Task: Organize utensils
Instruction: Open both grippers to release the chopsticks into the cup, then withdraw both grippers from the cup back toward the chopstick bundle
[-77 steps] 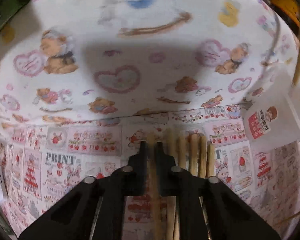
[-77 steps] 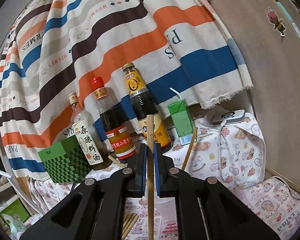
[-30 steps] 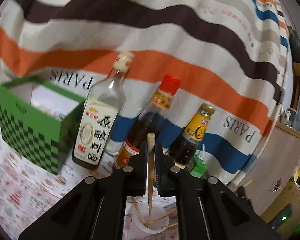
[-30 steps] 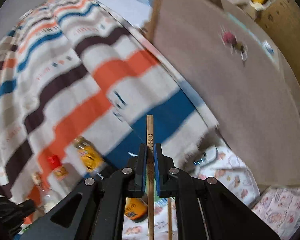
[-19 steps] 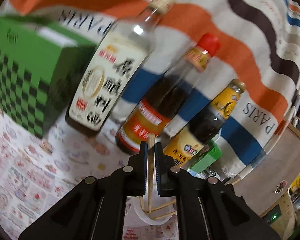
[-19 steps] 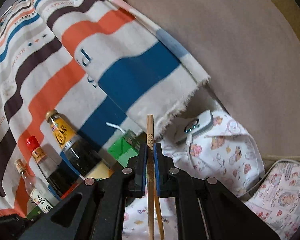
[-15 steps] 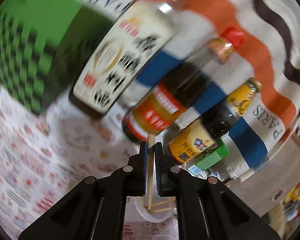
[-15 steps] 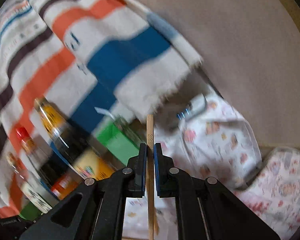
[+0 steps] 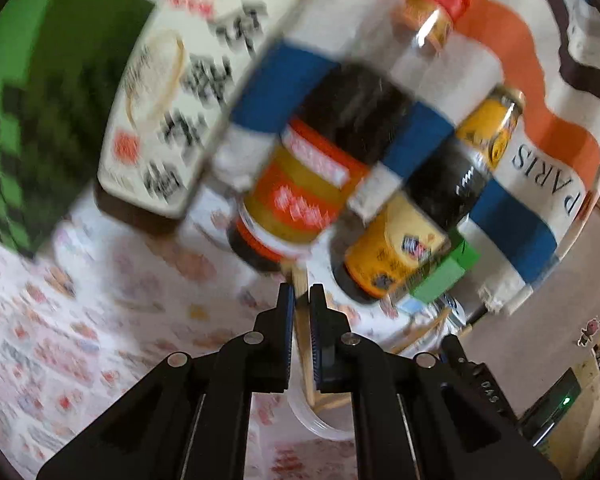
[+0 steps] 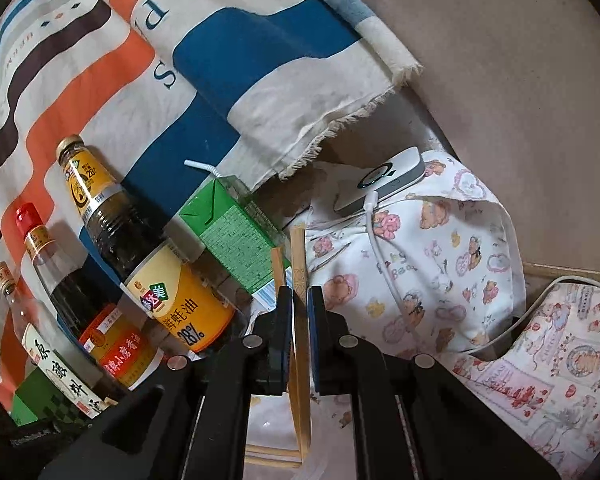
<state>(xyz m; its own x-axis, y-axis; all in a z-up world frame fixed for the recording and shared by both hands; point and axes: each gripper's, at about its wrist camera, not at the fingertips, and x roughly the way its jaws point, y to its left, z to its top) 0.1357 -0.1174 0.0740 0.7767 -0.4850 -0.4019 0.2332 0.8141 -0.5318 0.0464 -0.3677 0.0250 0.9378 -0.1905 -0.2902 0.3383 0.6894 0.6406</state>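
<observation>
Wooden chopsticks, one [image 9: 299, 280] clamped in the left tool [image 9: 300, 300], one [image 10: 299, 264] in the right tool [image 10: 299, 304]; three sauce bottles [image 10: 148, 256] on the cartoon-print table [image 10: 548, 360].

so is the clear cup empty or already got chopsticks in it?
Not empty: chopsticks lie inside the clear cup, below the left gripper.

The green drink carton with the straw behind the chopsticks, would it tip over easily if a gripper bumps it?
Probably yes. The green drink carton is tall and narrow, and its straw suggests it is opened, perhaps part empty and light. It stands on soft printed cloth, likely an unsteady base. The yellow-label sauce bottle close beside it might catch it.
</observation>
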